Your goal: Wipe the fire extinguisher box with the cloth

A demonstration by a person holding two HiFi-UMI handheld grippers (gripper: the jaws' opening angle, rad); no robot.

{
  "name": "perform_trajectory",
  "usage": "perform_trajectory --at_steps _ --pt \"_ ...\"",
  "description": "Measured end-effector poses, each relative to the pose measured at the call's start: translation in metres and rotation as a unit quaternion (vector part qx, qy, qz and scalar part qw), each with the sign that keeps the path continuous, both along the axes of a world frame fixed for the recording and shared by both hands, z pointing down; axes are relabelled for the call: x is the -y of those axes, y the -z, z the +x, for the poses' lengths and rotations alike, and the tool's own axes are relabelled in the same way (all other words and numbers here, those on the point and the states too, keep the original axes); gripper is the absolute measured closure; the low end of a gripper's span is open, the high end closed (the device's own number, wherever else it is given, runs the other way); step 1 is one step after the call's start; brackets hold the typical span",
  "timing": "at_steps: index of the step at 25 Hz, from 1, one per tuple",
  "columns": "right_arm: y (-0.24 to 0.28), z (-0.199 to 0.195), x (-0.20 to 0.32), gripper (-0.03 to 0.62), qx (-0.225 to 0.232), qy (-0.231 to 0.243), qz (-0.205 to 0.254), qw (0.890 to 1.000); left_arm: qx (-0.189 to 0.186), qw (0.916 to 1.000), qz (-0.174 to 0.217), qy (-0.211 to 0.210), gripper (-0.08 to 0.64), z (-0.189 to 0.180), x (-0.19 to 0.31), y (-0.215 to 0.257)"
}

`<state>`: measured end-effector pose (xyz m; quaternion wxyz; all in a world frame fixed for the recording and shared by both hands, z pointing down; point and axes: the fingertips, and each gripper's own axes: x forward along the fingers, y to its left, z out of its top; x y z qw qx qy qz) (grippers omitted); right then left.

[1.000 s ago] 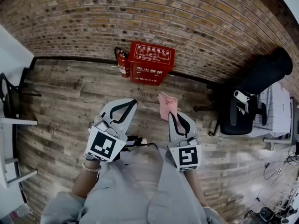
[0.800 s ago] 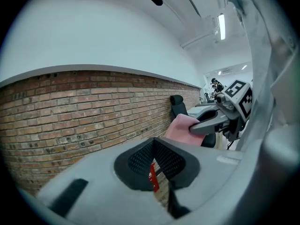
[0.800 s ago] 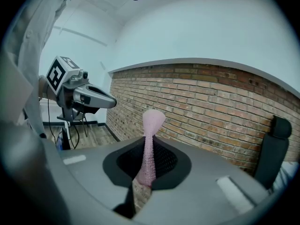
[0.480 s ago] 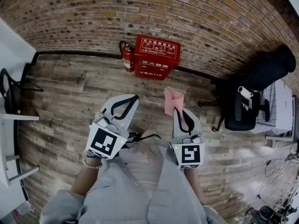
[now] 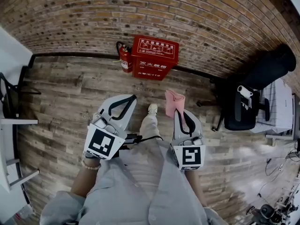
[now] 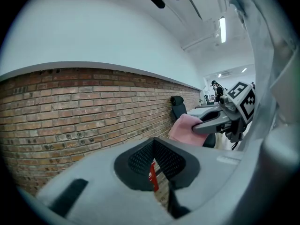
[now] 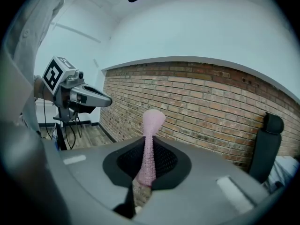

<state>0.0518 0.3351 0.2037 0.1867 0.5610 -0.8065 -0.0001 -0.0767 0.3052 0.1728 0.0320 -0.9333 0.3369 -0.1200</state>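
- Pinching a soft pink cloth (image 5: 173,102) by one edge, right gripper (image 5: 177,112); cloth looks light, limp, free end flopping.
- Empty left gripper (image 5: 133,99): jaws pressed together.
- Rigid red fire extinguisher box (image 5: 154,57) stands against brick wall (image 5: 93,22), well ahead.

Brick wall (image 5: 197,13). Worn wood-plank floor (image 5: 61,93). Black chair (image 5: 246,102) at right, against wall. Ceiling strip light (image 6: 222,29) lit.

Stepped forward since half a second ago. Now a leg (image 5: 147,125) and pale shoe (image 5: 152,108) between the left gripper (image 5: 134,98) and right gripper (image 5: 176,112), shoe near its cloth (image 5: 171,102).
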Motion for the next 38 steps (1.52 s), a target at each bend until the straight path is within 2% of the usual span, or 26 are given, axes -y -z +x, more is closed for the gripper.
perform_trajectory --at_steps 5,9,24,30,38 --pt "-0.001 -0.001 0.021 0.563 0.0 0.018 0.007 1.0 -0.001 0.9999 0.003 0.014 0.561 0.002 0.014 -0.002" --pt "-0.011 0.005 0.066 0.563 0.011 0.027 0.001 1.0 0.0 0.9997 -0.001 0.026 0.561 0.009 0.058 -0.011" --pt "-0.012 0.081 0.223 0.563 0.024 0.086 -0.013 0.996 0.005 0.997 0.002 0.078 0.561 0.087 0.204 -0.001" --pt "-0.016 0.092 0.257 0.563 0.03 0.102 -0.025 0.994 0.007 0.9953 0.001 0.096 0.561 0.096 0.233 0.001" --pt "-0.015 0.093 0.264 0.563 0.034 0.11 -0.023 0.993 0.012 0.9945 0.006 0.104 0.561 0.099 0.239 0.005"
